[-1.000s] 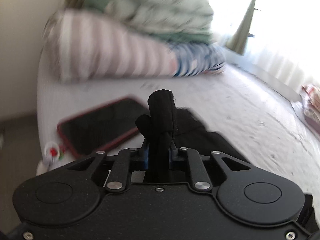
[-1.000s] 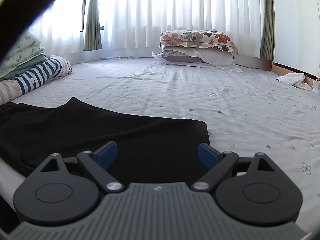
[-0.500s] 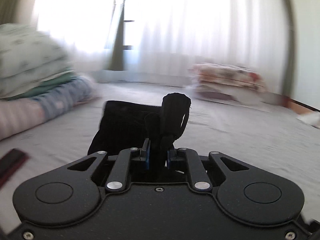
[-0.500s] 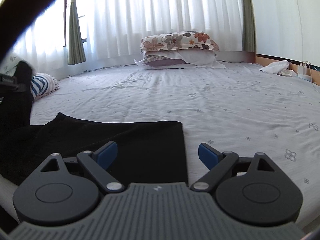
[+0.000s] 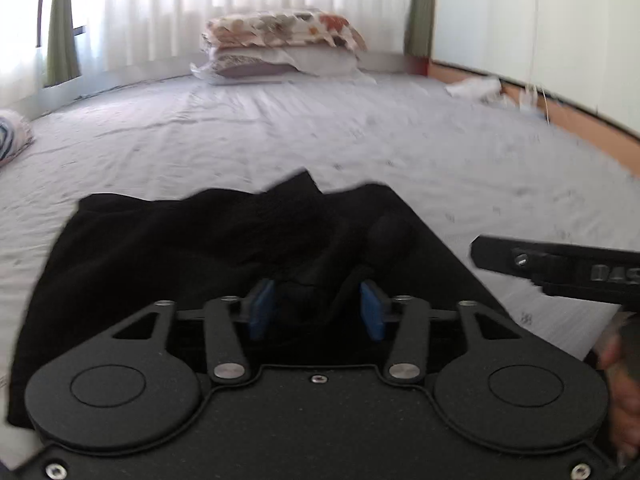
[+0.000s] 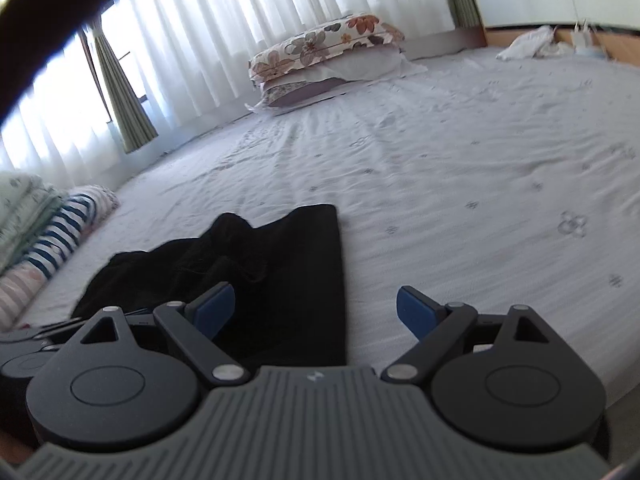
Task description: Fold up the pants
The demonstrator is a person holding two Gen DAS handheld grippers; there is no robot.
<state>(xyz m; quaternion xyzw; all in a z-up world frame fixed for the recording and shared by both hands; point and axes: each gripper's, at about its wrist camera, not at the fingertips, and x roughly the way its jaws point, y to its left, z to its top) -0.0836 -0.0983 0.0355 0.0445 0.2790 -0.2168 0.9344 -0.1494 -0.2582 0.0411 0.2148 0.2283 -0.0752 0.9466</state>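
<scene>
The black pants lie folded over and bunched on the bed's near edge; they also show in the right wrist view. My left gripper is open just above them, with a loose fold of cloth lying between its blue pads. My right gripper is open and empty, low over the pants' right edge. Part of the right gripper shows at the right of the left wrist view.
The bed has a pale floral sheet. Stacked floral pillows lie at the far side. Folded bedding and a striped pillow lie at the left. A wooden bed frame edge and white cloth are at the right.
My left gripper swung right carrying a pinched bunch of the pants over the rest, then opened and let it go. My right gripper stayed open and tilted slightly.
</scene>
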